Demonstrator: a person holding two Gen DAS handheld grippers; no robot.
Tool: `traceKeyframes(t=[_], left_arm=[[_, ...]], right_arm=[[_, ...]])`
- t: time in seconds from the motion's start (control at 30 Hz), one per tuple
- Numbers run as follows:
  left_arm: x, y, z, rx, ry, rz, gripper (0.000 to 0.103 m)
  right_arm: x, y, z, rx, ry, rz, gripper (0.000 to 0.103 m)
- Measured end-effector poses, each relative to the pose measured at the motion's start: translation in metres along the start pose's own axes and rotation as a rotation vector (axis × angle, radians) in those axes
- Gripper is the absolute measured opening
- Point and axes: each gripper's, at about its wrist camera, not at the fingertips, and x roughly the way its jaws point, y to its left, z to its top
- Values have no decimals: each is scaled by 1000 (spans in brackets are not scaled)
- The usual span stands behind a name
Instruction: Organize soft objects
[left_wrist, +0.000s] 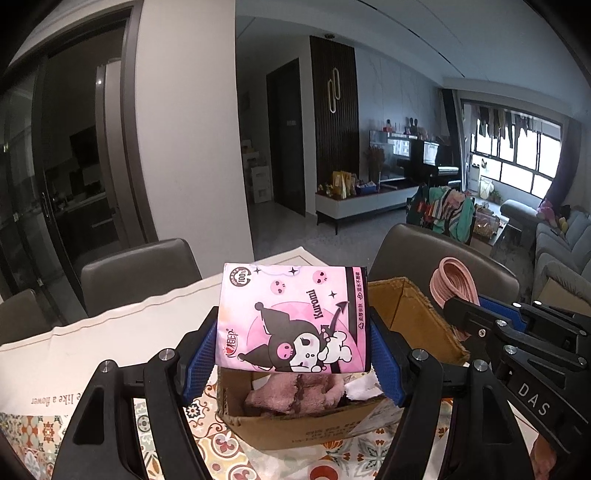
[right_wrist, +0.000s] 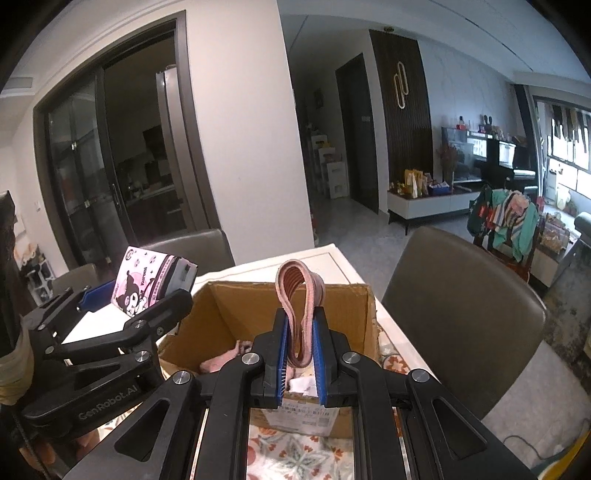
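Observation:
My left gripper is shut on a pink Kuromi tissue pack, which it holds above the near edge of an open cardboard box. The same pack shows at the left in the right wrist view. My right gripper is shut on a folded pink ribbed soft item, raised over the box. That pink item also appears at the right in the left wrist view. Pink fluffy cloth and something white lie inside the box.
The box stands on a table with a patterned cloth and a white runner. Dark chairs stand around the table's far and right sides. A living room with a sofa lies beyond.

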Motion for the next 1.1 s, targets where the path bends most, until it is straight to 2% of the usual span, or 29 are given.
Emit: traceKeyframes(t=[0.4,0.63,0.67,0.7,0.73,0.77,0.8,1.1], left_arm=[[42,4,-7,33,90,-29,75],[45,5,-14,41,103,-12,83],[44,6,-15,41,101,-3,83],[43,7,-16,41,100,3,84],[43,8,-17,36,100,13,85],[43,11,-18,32,100,22,86],[42,12,-19,30,99,29,87],[18,14,-27,16,75,111,95]], right_arm=[[42,-8,-5,15,86,-13,14],[58,-14,-13,39,138,-2,14],[59,-14,-13,39,142,-2,16],[59,-14,-15,37,146,0,22],[61,-13,-15,33,153,3,29],[63,-12,-16,30,159,0,43],[62,-12,-16,29,159,-10,47],[42,-6,-23,3,128,-70,48]])
